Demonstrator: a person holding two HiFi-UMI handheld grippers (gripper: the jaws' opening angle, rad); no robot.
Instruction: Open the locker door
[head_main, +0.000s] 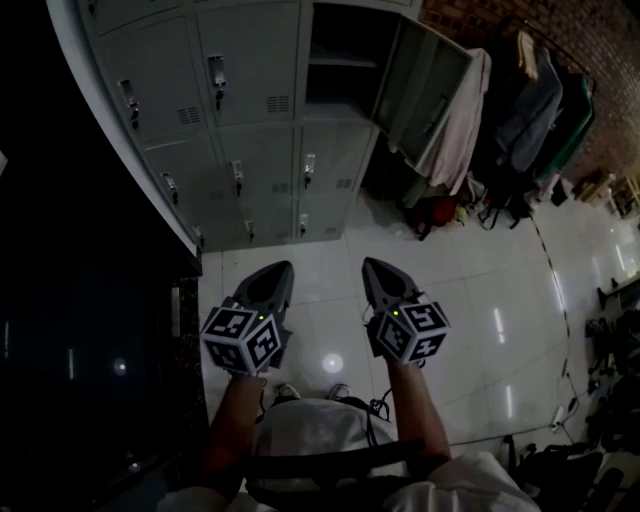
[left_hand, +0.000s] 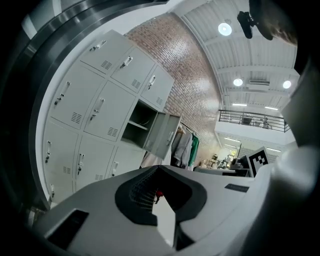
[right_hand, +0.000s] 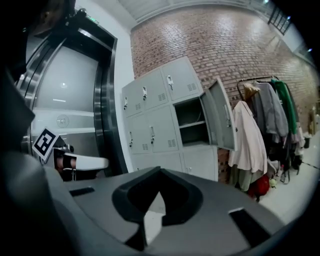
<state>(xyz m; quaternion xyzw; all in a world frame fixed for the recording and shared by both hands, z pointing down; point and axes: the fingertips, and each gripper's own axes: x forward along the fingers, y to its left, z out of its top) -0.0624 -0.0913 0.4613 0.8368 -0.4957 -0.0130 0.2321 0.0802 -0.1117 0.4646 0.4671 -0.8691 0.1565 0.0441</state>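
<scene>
Both grippers are held side by side above the tiled floor (head_main: 480, 300), with their tips directed toward the locker bank (head_main: 250, 130). The fingers of the left gripper (left_hand: 160, 167) are seen closed tip to tip, and nothing is held between them. Those of the right gripper (right_hand: 159, 170) are likewise closed and empty. The locker bank is set well ahead of the fingertips, apart from both grippers. One locker door (right_hand: 222, 115), in the right-hand column under the top door, is swung open. It is located ahead of and to the right of the right gripper's fingers, and an inner shelf is exposed beside it. The other doors in view are shut. Garments (right_hand: 250, 140) are hung farther to the right of the fingers, against a brick wall (right_hand: 225, 45)
</scene>
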